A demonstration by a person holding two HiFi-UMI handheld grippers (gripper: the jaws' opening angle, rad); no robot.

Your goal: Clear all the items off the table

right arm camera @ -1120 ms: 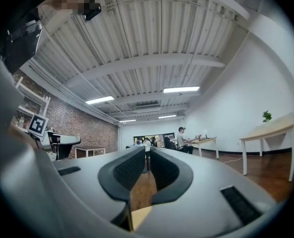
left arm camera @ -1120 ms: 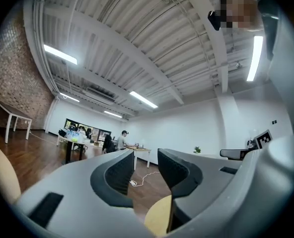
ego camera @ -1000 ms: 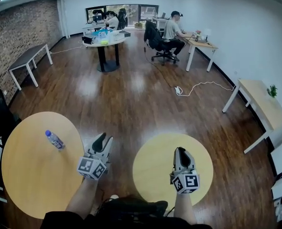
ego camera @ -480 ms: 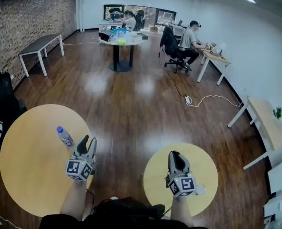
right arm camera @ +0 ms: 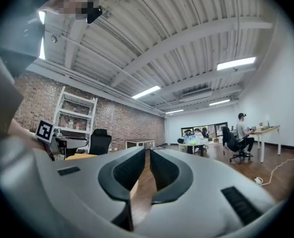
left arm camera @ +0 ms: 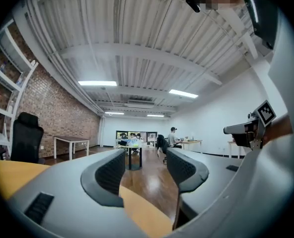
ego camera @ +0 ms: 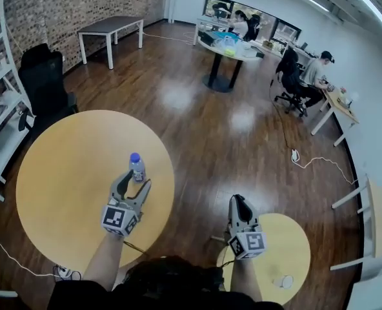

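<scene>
A clear water bottle (ego camera: 137, 166) with a blue cap stands upright on the big round yellow table (ego camera: 62, 192). In the head view my left gripper (ego camera: 133, 181) is over that table with the bottle right at its fingertips. Its jaws are opening and nothing sits between them. The bottle does not show in the left gripper view, where the left gripper (left arm camera: 144, 157) frames only floor and the table edge. My right gripper (ego camera: 240, 203) hangs over the floor beside the small round table (ego camera: 294, 244), shut and empty. In its own view the right gripper (right arm camera: 148, 155) points across the room.
A small white object (ego camera: 282, 281) lies on the small table. White shelves (ego camera: 0, 108) and a black chair (ego camera: 44, 76) stand left of the big table. Farther off are a grey table (ego camera: 110, 26), a loaded round table (ego camera: 233, 49), seated people and a floor cable (ego camera: 310, 161).
The view has swung left, bringing the big table closer. My left gripper has moved over it up to the bottle and its jaws have spread. The right gripper stays shut.
</scene>
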